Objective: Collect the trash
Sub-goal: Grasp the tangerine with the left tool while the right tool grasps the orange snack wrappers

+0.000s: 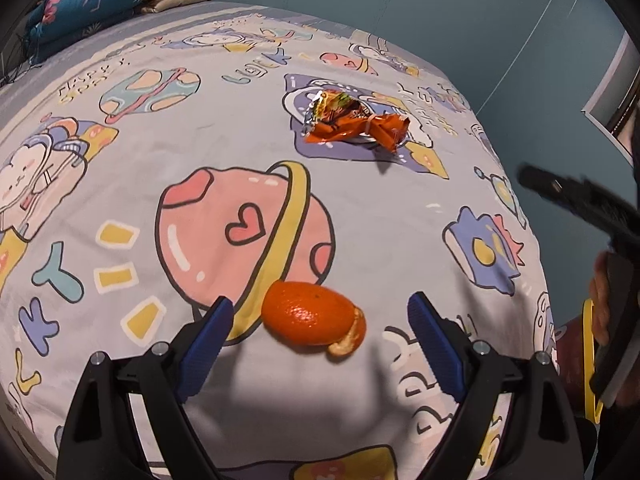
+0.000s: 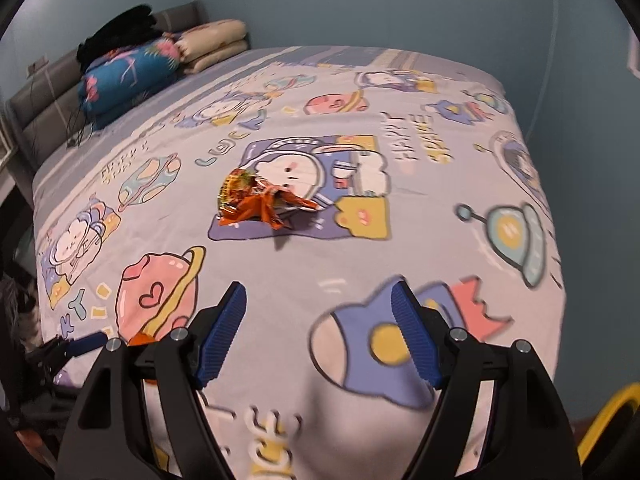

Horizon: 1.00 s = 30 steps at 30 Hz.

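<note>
A piece of orange peel (image 1: 312, 318) lies on the cartoon-print bed sheet (image 1: 120, 160). My left gripper (image 1: 320, 306) is open, its blue pads on either side of the peel and clear of it. Farther up the bed lies a crumpled orange snack wrapper (image 1: 352, 124). In the right wrist view the wrapper (image 2: 260, 200) is well ahead of my right gripper (image 2: 319, 290), which hovers open over the sheet with nothing between its fingers. The left gripper's blue finger (image 2: 84, 344) and a bit of peel (image 2: 140, 338) show at the lower left there.
Folded blankets (image 2: 132, 72) are stacked at the grey headboard (image 2: 40, 100). A blue wall (image 2: 360, 8) runs along the bed's far side. A yellow-rimmed object (image 2: 612, 412) sits past the near right edge of the bed. A hand (image 1: 600, 300) holds the right gripper's black body.
</note>
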Each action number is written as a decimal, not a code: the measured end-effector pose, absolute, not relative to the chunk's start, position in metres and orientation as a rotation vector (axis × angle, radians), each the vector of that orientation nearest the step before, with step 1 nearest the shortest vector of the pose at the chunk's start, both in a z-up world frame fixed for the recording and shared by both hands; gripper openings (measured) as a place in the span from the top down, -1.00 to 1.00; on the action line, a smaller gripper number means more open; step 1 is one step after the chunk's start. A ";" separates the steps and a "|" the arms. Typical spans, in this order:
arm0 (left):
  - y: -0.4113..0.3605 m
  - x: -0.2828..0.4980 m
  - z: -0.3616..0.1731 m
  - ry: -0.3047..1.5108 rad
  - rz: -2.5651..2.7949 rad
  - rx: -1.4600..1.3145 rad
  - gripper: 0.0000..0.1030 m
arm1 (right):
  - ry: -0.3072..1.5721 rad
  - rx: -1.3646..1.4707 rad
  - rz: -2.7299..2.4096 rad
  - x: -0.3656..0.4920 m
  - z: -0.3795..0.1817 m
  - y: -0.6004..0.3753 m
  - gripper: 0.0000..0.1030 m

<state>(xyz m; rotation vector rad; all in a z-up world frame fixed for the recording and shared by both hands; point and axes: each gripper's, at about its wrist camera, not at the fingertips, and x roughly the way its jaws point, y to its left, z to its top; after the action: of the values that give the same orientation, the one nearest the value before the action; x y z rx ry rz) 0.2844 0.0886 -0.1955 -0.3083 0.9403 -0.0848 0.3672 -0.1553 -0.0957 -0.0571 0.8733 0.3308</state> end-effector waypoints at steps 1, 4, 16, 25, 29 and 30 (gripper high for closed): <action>0.088 0.285 -0.198 0.941 -0.083 -0.308 -0.65 | 0.878 -0.070 0.347 0.375 -0.098 -0.145 -0.38; 0.088 0.286 -0.204 0.939 -0.081 -0.315 -0.65 | 0.880 -0.109 0.364 0.395 -0.104 -0.122 -0.39; 0.096 0.297 -0.218 0.945 -0.093 -0.380 -0.65 | 0.893 -0.254 0.383 0.480 -0.129 -0.032 -0.50; 0.095 0.296 -0.216 0.926 -0.092 -0.352 -0.62 | 0.937 -0.315 0.382 0.521 -0.167 -0.005 -0.57; 0.081 0.297 -0.219 0.935 -0.105 -0.278 -0.43 | 0.970 -0.319 0.376 0.536 -0.184 -0.002 -0.57; 0.078 0.298 -0.220 0.946 -0.110 -0.264 -0.33 | 0.977 -0.318 0.374 0.538 -0.188 -0.002 -0.54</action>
<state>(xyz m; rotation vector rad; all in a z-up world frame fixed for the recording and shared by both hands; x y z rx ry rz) 0.2976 0.0782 -0.2203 -0.2636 0.9456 -0.1095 0.5379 -0.0020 -0.1877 -0.3176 0.9768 0.3741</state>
